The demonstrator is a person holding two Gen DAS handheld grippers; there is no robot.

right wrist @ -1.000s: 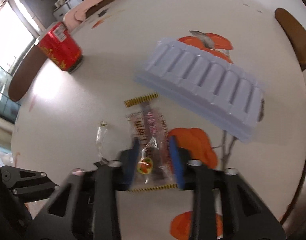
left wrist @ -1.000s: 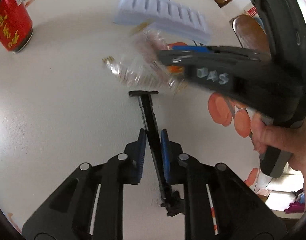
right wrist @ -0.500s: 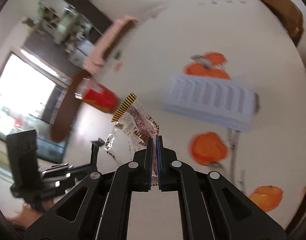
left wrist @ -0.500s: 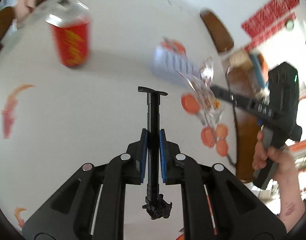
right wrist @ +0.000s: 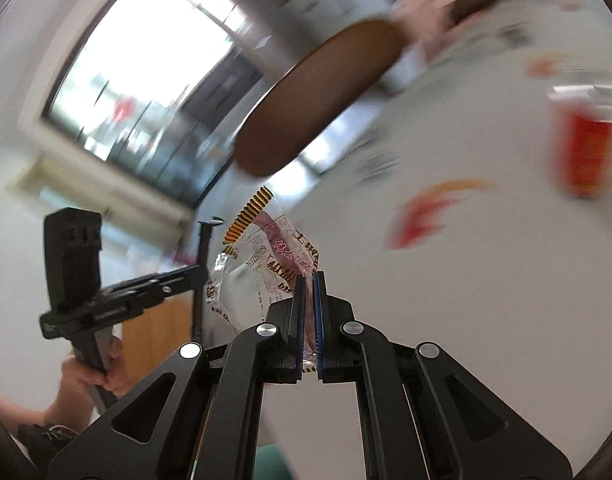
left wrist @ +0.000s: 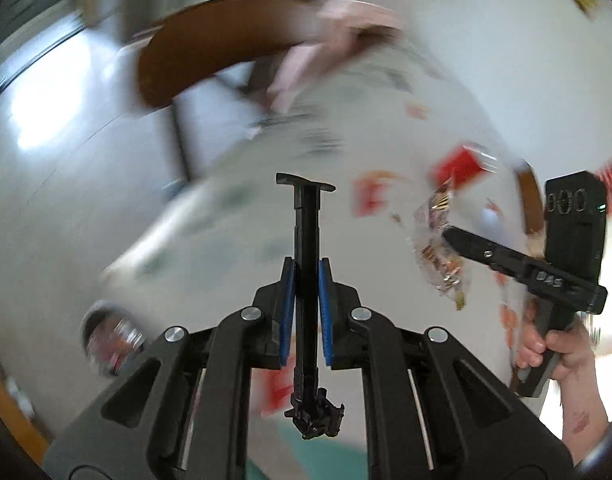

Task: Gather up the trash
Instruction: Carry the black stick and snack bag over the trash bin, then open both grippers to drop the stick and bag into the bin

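Note:
My right gripper is shut on a clear crinkled snack wrapper with pink print and a yellow-black striped edge, held up off the white table. The wrapper also shows in the left wrist view, pinched in the right gripper at the right. My left gripper is shut on a thin black rod-like tool that stands upright between its blue pads. The left gripper shows in the right wrist view at the left, held in a hand.
A red can stands blurred on the table at the right. A brown chair back with pink cloth is beyond the table edge. A blurred can is at lower left. Teal object below.
Both grippers have swung left, away from the table's middle and the lilac tray. The right gripper closed on the wrapper and lifted it. The left still holds the black tool.

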